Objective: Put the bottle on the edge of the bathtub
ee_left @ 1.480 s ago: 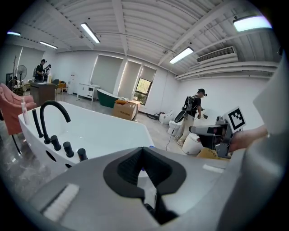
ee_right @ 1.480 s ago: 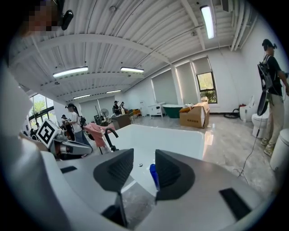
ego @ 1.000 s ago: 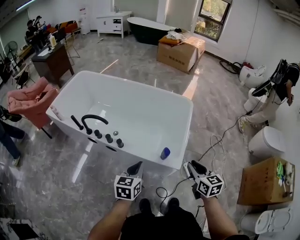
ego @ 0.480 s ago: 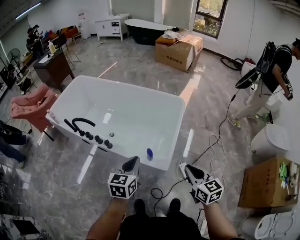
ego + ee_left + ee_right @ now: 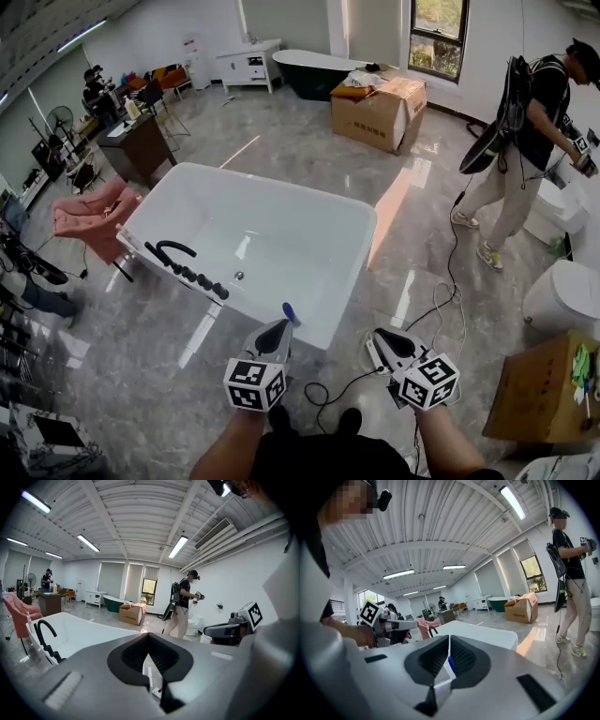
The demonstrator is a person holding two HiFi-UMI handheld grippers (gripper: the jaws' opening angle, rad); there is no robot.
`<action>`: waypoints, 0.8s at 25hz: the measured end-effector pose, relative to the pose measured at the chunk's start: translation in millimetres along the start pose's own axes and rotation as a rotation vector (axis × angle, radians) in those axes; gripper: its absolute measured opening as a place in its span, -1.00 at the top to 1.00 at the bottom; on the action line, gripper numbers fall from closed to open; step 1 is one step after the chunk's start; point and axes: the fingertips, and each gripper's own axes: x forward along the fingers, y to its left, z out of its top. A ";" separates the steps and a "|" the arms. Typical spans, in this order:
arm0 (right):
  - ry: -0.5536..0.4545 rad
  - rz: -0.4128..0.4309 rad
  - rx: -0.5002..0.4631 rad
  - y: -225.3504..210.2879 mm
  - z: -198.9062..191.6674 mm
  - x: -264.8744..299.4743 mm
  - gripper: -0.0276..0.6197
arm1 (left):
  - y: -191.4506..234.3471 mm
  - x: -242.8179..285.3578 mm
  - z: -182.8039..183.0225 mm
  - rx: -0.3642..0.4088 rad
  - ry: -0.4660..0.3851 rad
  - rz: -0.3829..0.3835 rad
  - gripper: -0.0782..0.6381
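Observation:
A small blue bottle (image 5: 292, 314) stands at the near rim of the white bathtub (image 5: 370, 216); my left gripper hides its lower part. My left gripper (image 5: 272, 336) hangs just in front of it, apart from it, jaws shut and empty (image 5: 148, 634). My right gripper (image 5: 386, 342) is over the floor to the right of the tub. Its jaws are closing and the tips meet with nothing between them (image 5: 449, 637). In the right gripper view a blue sliver of the bottle (image 5: 450, 663) shows far off, below the tips.
A black faucet (image 5: 173, 251) with knobs sits on the tub's left rim. A cable (image 5: 441, 300) loops on the floor right of the tub. A person (image 5: 525, 103) stands at the far right, near a cardboard box (image 5: 380, 108). A pink chair (image 5: 89, 211) stands left.
The tub has slid left in the head view, and the bottle now sits just past my left gripper's tip. The person at the right has straightened up and come closer.

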 end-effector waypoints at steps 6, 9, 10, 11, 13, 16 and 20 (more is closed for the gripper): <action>-0.016 0.014 -0.046 8.4 20.5 13.5 0.85 | 14.7 -19.2 25.7 0.041 -0.052 0.044 0.76; -0.030 -0.009 -0.042 9.1 31.9 21.5 0.85 | 31.0 -30.8 37.6 0.055 -0.072 0.051 0.76; -0.039 -0.019 -0.039 8.7 37.4 23.6 0.85 | 35.8 -34.8 41.8 0.061 -0.078 0.049 0.76; -0.051 -0.029 -0.036 9.1 43.9 25.6 0.85 | 40.0 -39.0 46.2 0.072 -0.084 0.044 0.76; -0.083 -0.038 -0.030 15.1 57.3 30.3 0.85 | 47.9 -47.1 54.0 0.099 -0.095 0.030 0.76; -0.115 -0.033 -0.026 34.9 73.1 44.3 0.85 | 64.0 -56.1 65.3 0.153 -0.106 0.014 0.76; -0.152 -0.006 -0.052 70.9 102.9 57.4 0.85 | 83.5 -70.8 91.8 0.183 -0.137 0.033 0.76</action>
